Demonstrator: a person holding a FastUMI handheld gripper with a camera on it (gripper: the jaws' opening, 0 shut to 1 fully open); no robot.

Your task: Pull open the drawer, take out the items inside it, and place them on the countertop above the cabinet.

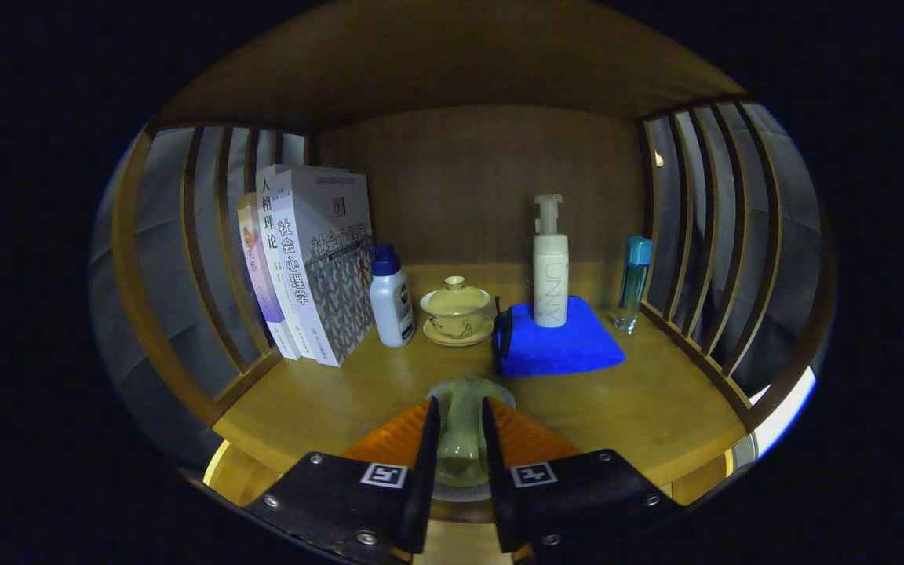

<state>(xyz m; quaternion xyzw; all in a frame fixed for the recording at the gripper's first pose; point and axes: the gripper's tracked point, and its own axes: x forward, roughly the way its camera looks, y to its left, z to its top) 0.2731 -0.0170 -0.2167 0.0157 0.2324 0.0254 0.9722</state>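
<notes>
Pale green and glazed, a small ceramic piece (461,428) sits pinched between the two fingers of the gripper (461,420), both of which press against its sides; it looks like a little pitcher or cup with a narrow waist and a flared rim (its exact form is hard to tell, since the fingers hide its flanks). Under and around it a pale round saucer (499,392) shows just past the fingertips, though whether the piece rests on it cannot be told. Both are at the front edge of the wooden countertop (656,408), a shelf closed in by slatted sides and a plain back panel. Beyond the fingers, well apart from them, a lidded teacup (455,304) of yellowish ceramic stands on its own saucer, lid on, so its contents are hidden. Just beside it on one side stands a white bottle with a blue cap (390,297), and next to that a row of upright books (307,263) leans against the slats. On the other side a folded blue cloth (562,345) lies flat with a white pump bottle (550,267) standing upright on it, and near the far slats stands a slim clear bottle with a teal cap (634,282).
</notes>
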